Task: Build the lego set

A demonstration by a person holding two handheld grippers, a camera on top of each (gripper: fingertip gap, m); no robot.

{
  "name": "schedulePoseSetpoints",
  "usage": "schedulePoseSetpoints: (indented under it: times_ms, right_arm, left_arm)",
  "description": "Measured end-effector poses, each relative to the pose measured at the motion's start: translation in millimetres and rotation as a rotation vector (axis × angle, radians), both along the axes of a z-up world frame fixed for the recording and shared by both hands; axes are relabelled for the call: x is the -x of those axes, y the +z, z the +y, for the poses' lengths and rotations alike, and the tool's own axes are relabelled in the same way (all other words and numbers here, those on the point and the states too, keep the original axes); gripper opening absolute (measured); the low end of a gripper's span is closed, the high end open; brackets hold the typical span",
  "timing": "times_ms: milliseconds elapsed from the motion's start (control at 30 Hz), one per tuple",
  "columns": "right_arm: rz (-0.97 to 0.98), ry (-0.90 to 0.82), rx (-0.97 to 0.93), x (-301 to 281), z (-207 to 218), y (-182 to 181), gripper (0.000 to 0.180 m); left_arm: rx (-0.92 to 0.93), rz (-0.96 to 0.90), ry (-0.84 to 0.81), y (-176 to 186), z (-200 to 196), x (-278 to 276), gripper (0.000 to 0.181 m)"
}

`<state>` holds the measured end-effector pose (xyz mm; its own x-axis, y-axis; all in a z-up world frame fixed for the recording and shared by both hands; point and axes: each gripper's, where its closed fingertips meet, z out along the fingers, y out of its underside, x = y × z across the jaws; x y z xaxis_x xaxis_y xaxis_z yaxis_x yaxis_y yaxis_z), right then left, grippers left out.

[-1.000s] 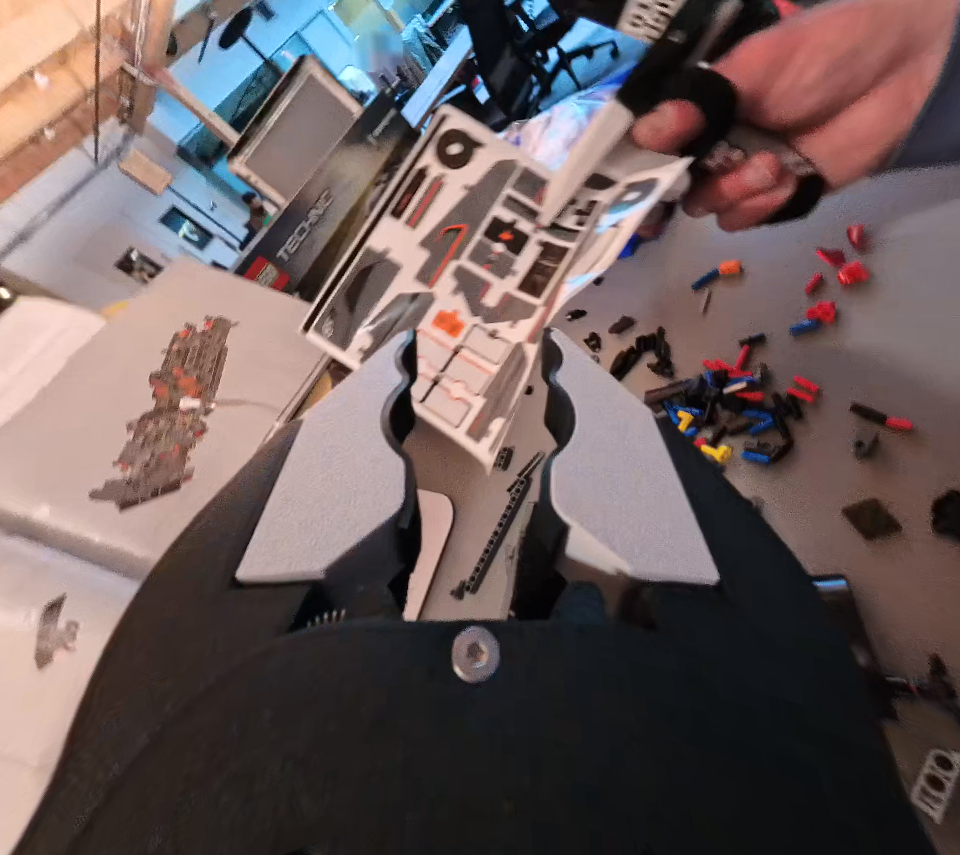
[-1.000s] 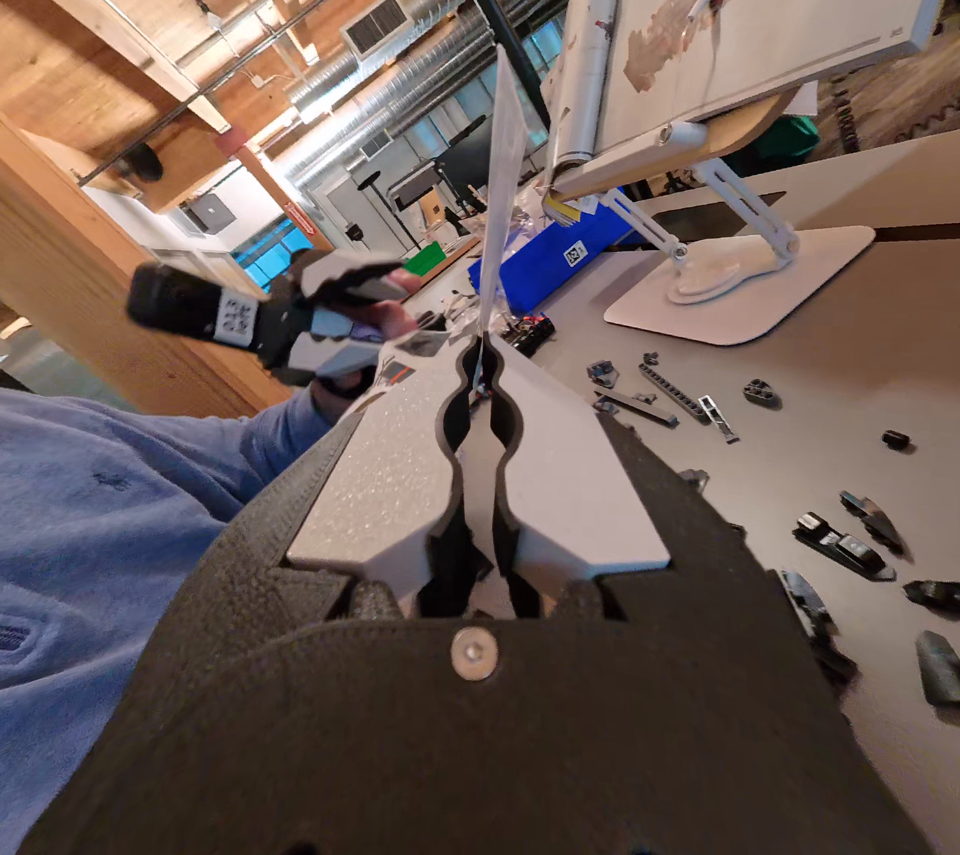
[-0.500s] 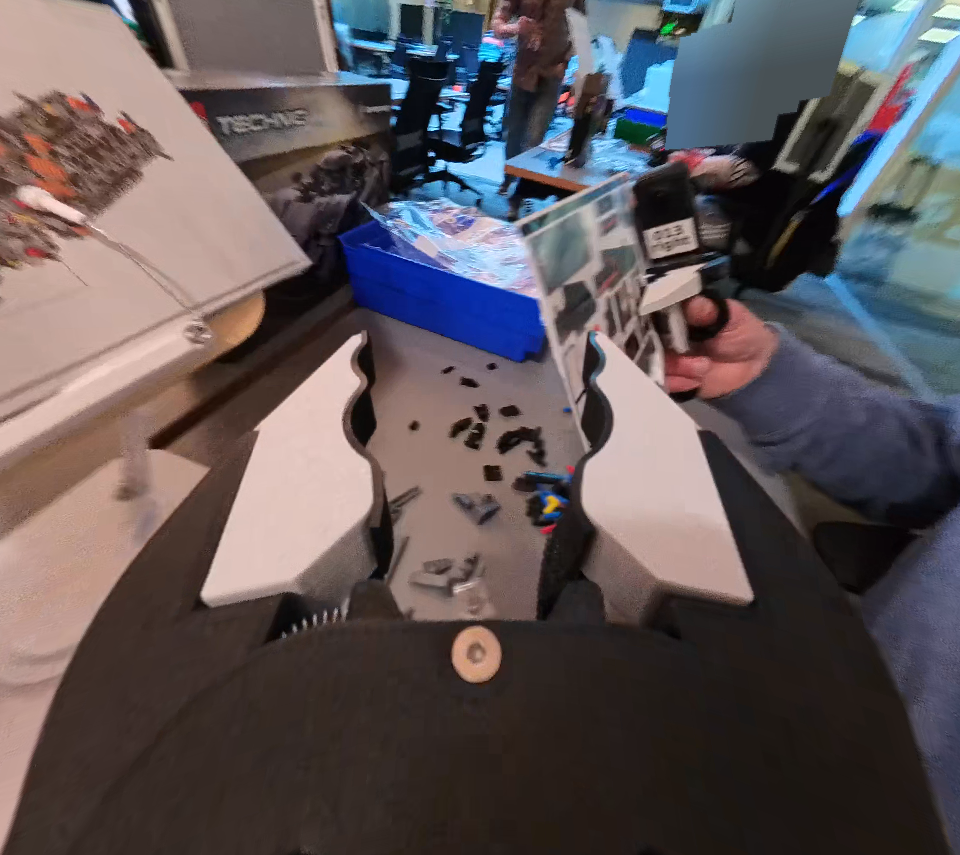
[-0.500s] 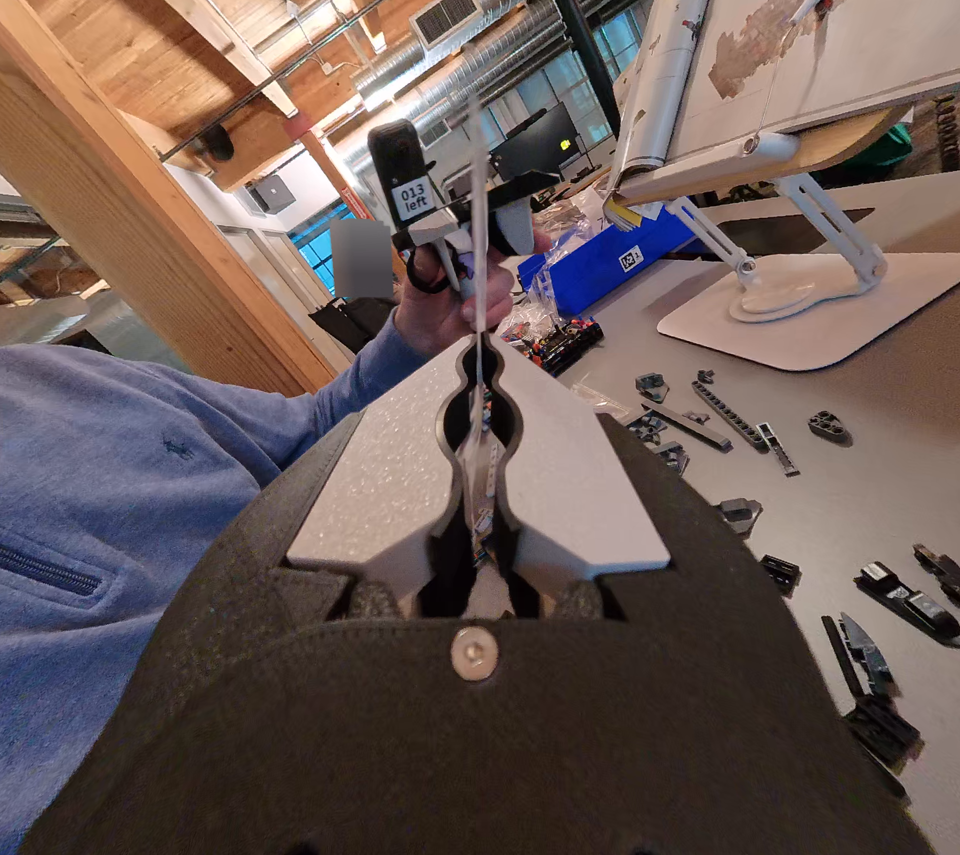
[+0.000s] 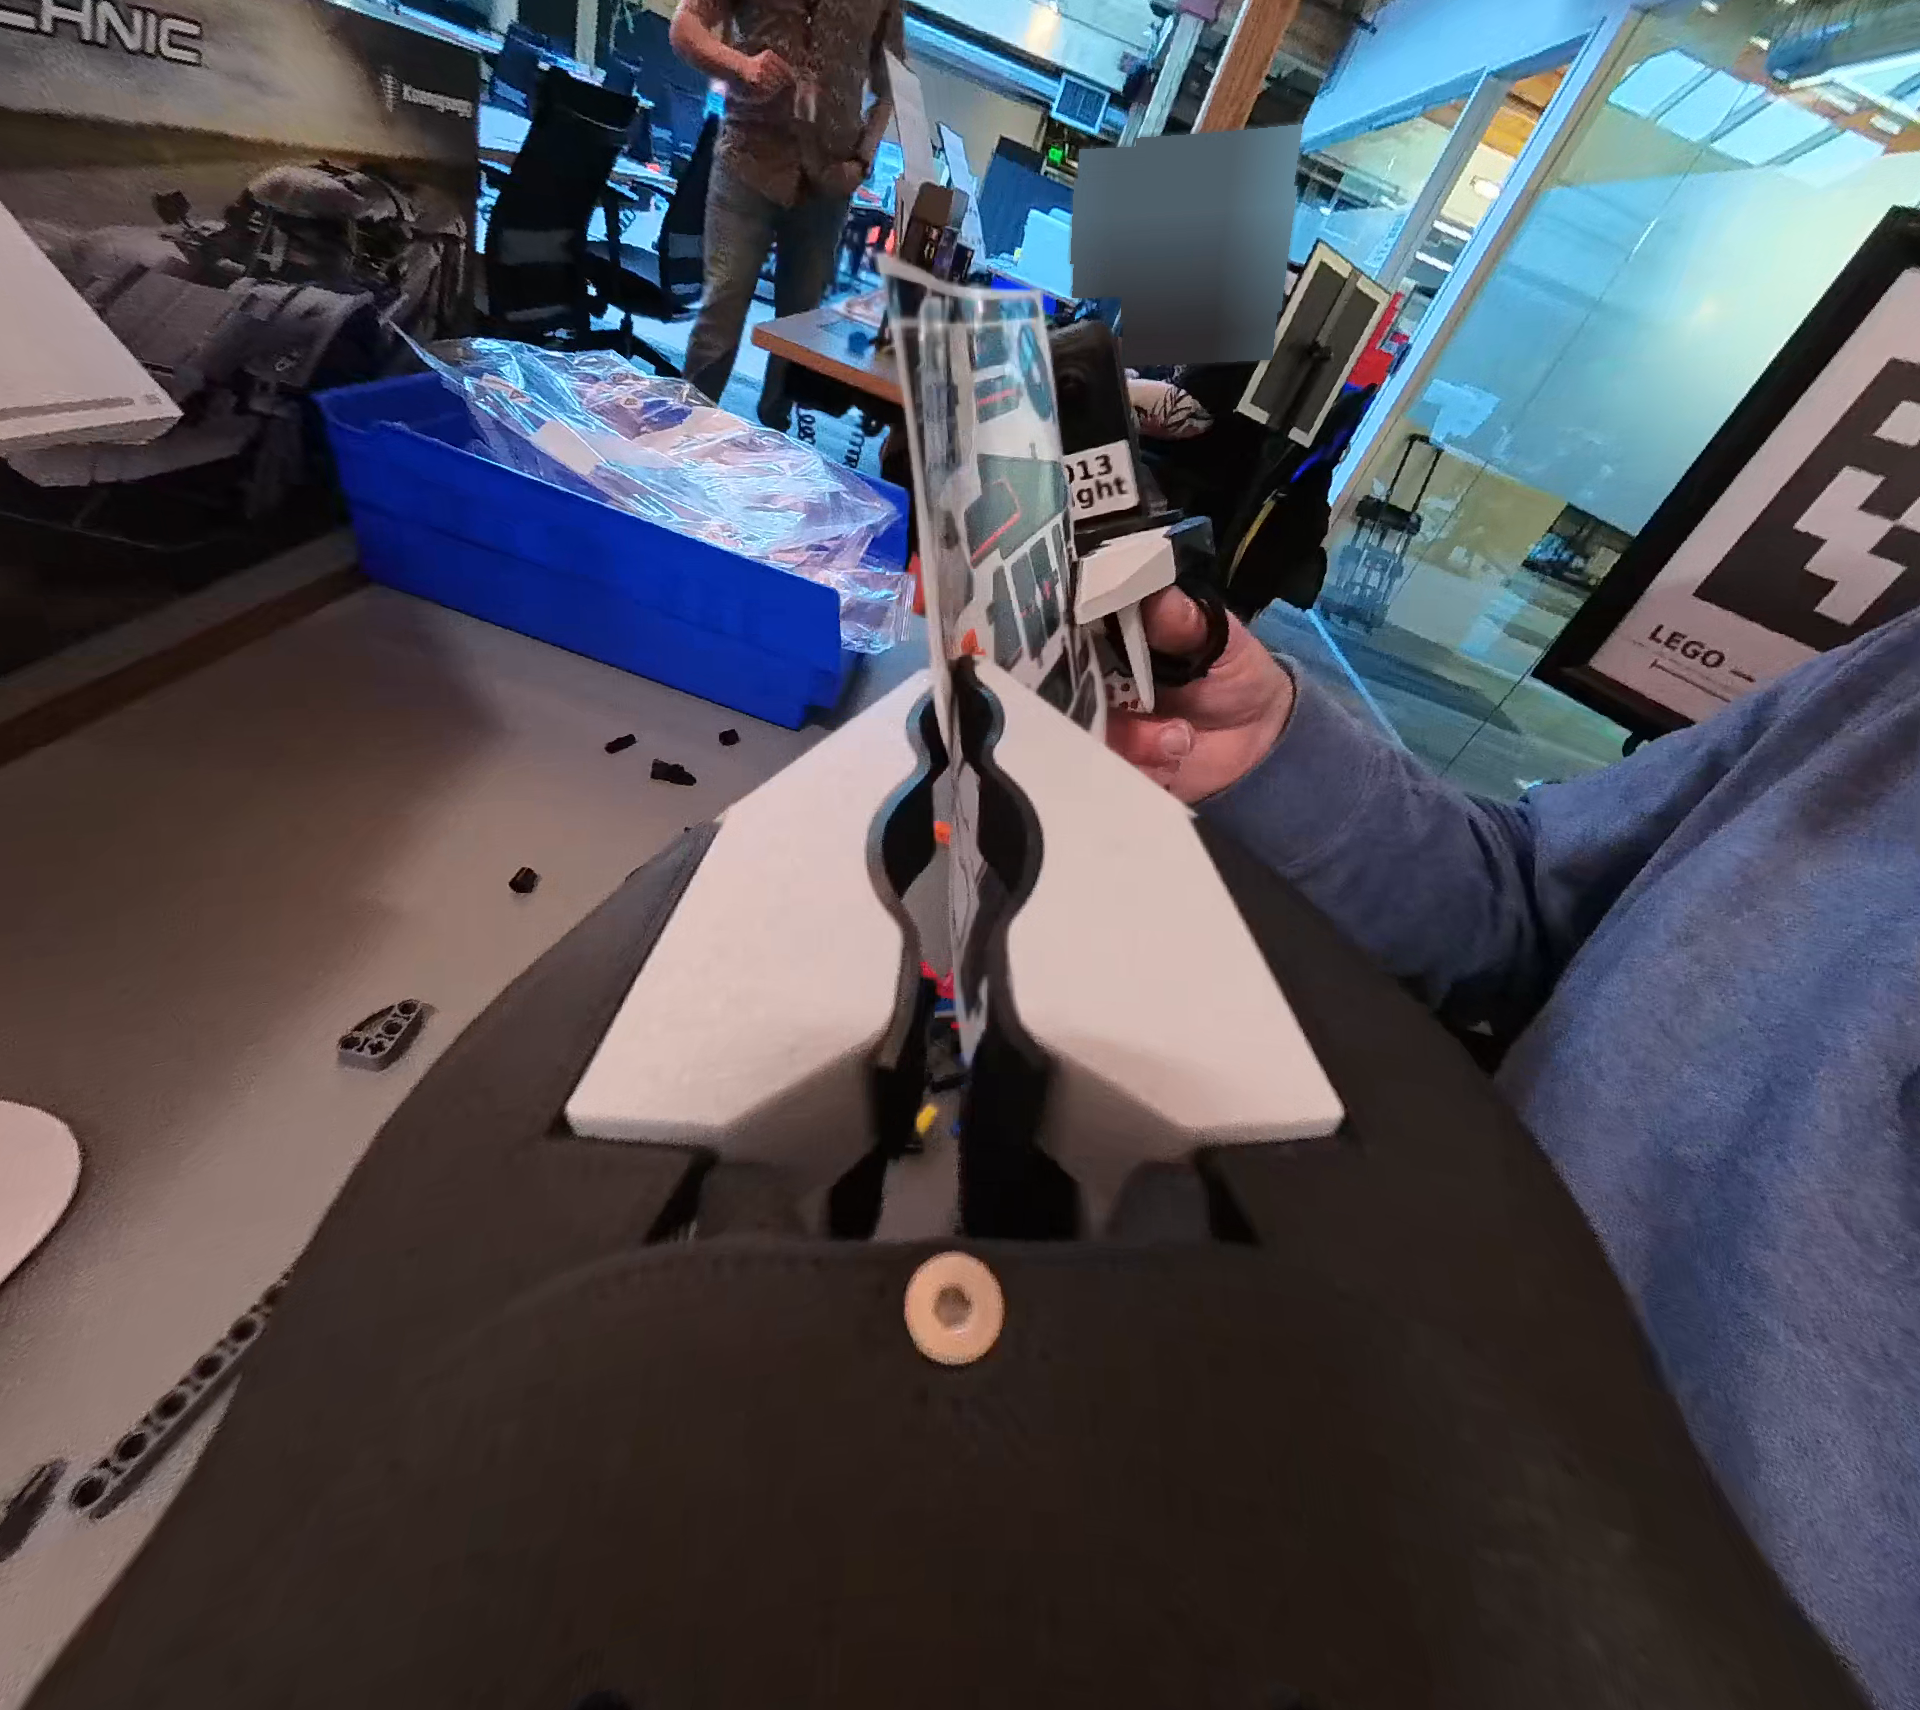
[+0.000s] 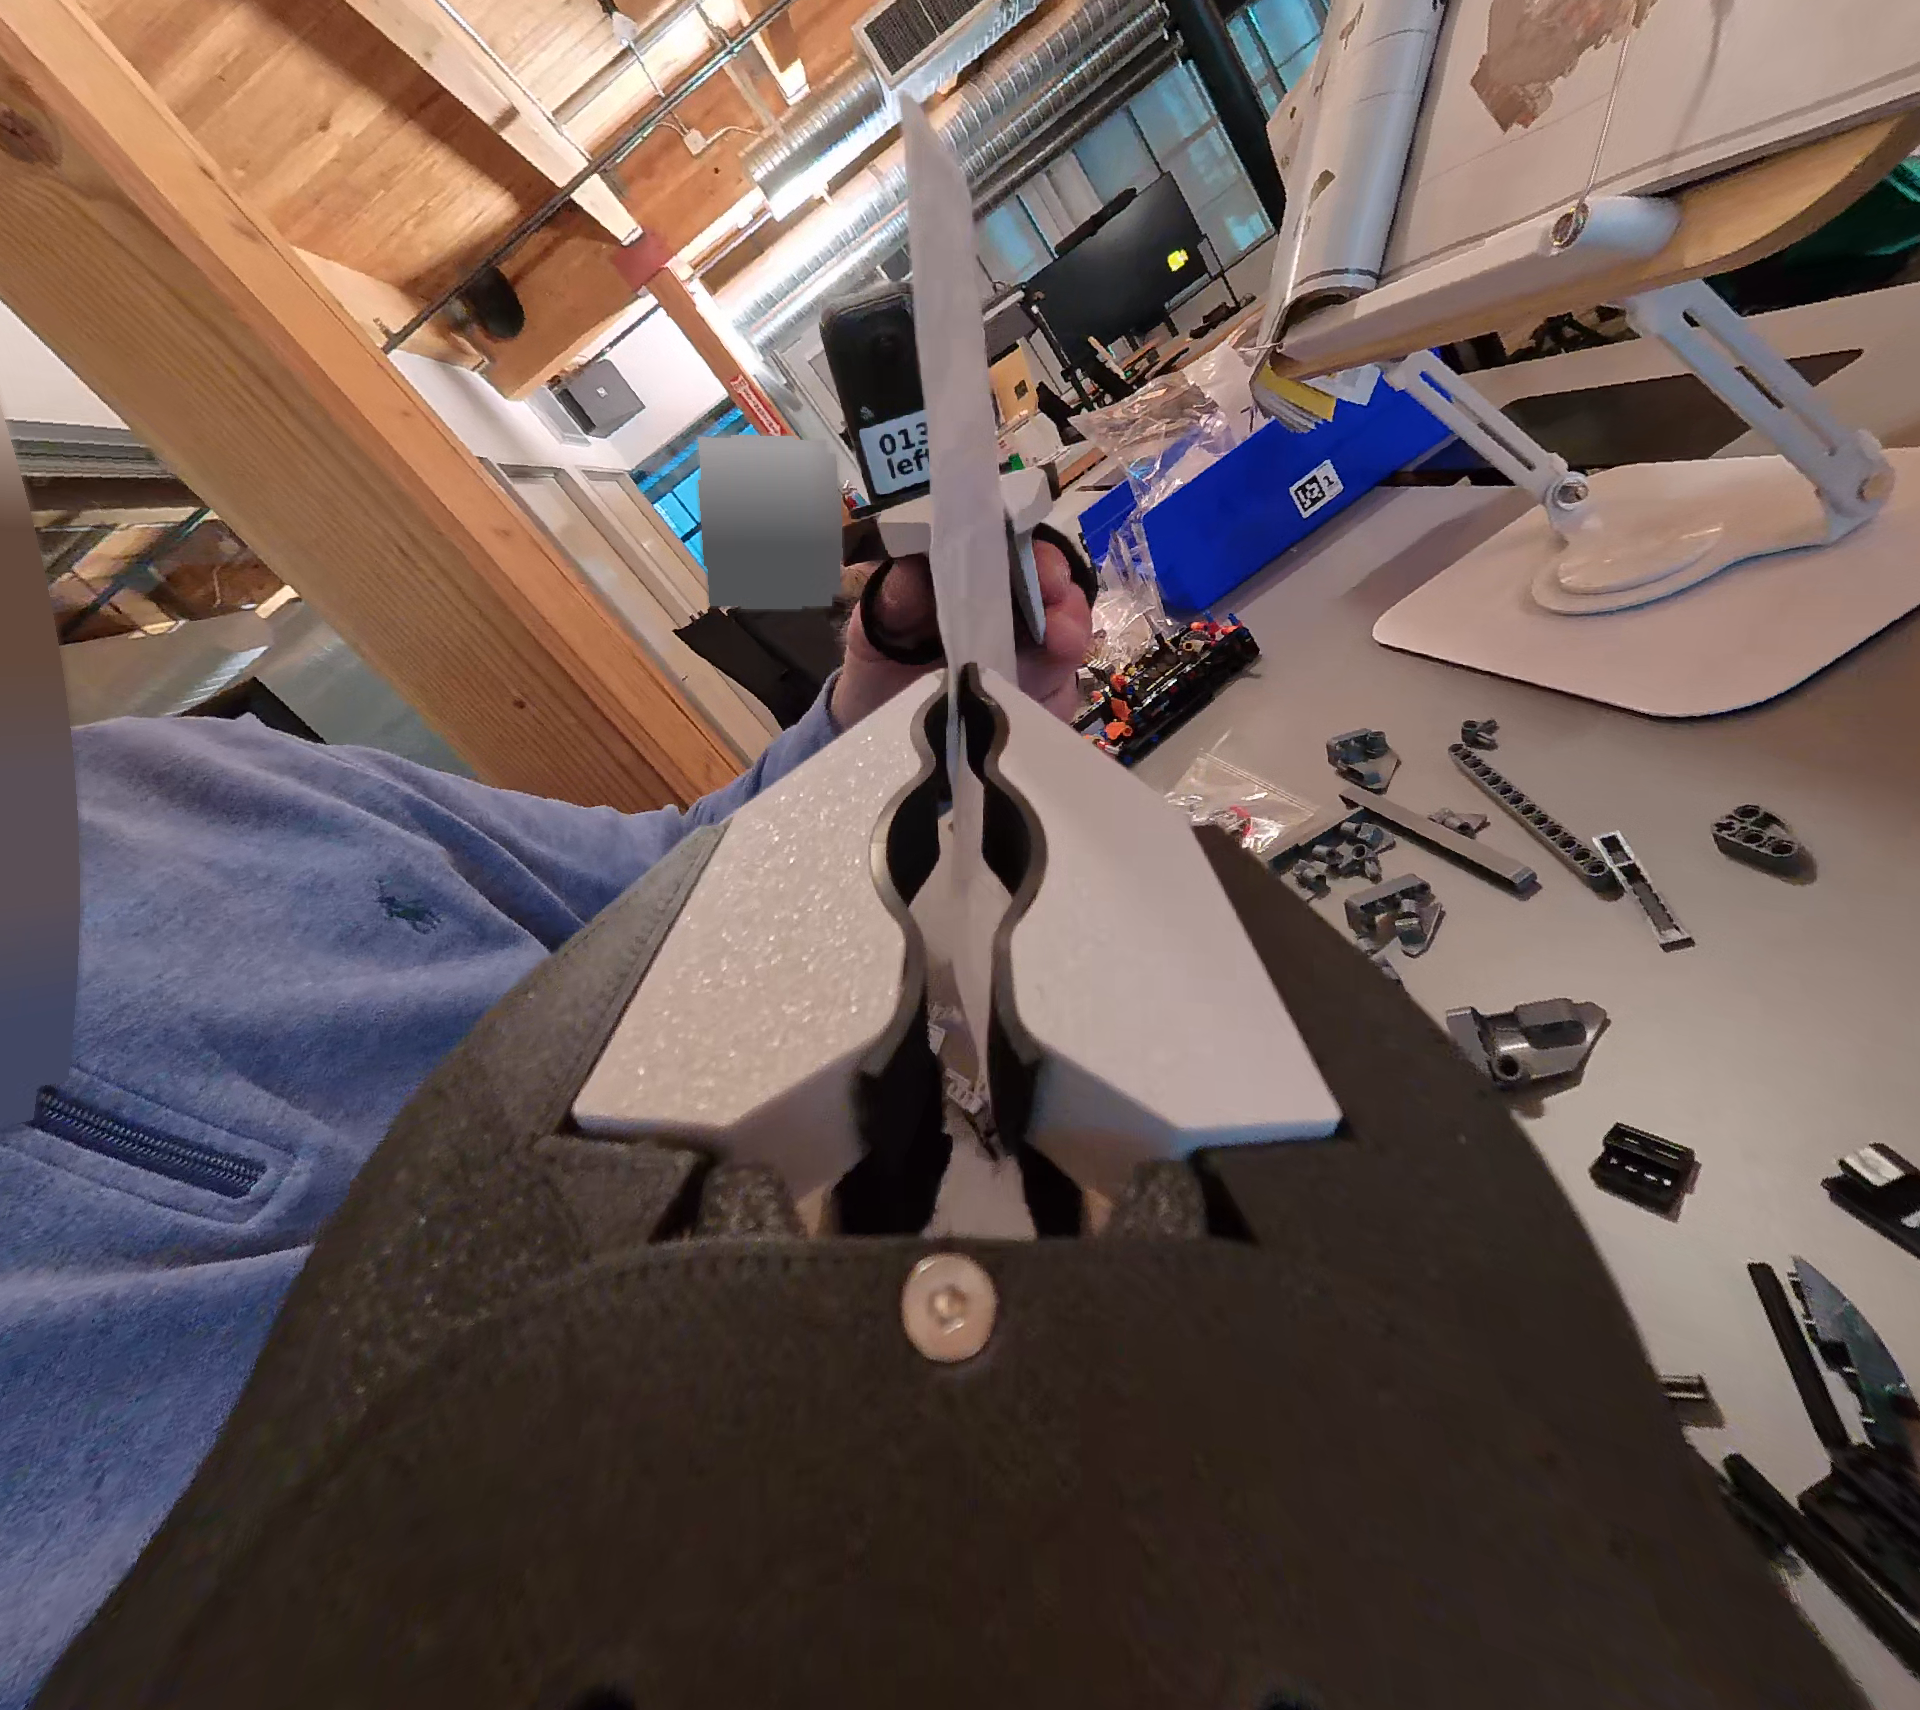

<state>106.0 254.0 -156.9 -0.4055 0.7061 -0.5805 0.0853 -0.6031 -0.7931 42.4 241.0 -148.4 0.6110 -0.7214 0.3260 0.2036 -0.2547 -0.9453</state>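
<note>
A sticker sheet [image 5: 987, 507] with dark and orange shapes stands upright in the air, nearly edge-on. My left gripper [image 5: 961, 678] is shut on its lower edge. My right gripper [image 6: 966, 684] is also shut on the sheet, whose white back [image 6: 951, 413] shows in the right wrist view. Each gripper shows behind the sheet in the other's view: the right one [image 5: 1127, 569] in a hand, and the left one [image 6: 894, 455]. Loose grey and black lego pieces [image 6: 1496, 829] lie on the grey table [image 5: 260, 829].
A blue bin [image 5: 582, 538] with plastic bags stands at the table's back, next to the set's box [image 5: 208, 206]. An instruction book [image 6: 1662, 50] rests on a white stand [image 6: 1662, 580]. A small built assembly [image 6: 1164, 673] lies near the bin. A person [image 5: 790, 102] stands far behind. Tip to tip, the grippers are about 8 centimetres apart.
My left gripper was open beside the sheet half a second ago and has closed on its lower edge. My right gripper has stayed shut on the sheet.
</note>
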Motion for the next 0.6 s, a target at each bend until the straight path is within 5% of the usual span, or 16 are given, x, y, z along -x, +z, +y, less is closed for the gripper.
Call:
schedulePoseSetpoints:
  times_ms: [267,600]
  right_arm:
    - [-0.024,-0.053,-0.001,4.4,5.9,-7.1,0.035]
    - [0.017,-0.034,0.026,12.1,-3.2,-8.6,0.0]
  left_arm:
    - [0.018,-0.144,0.01,13.5,0.2,3.8,0.0]
    - [0.039,-0.269,0.019,20.7,6.5,9.8,0.0]
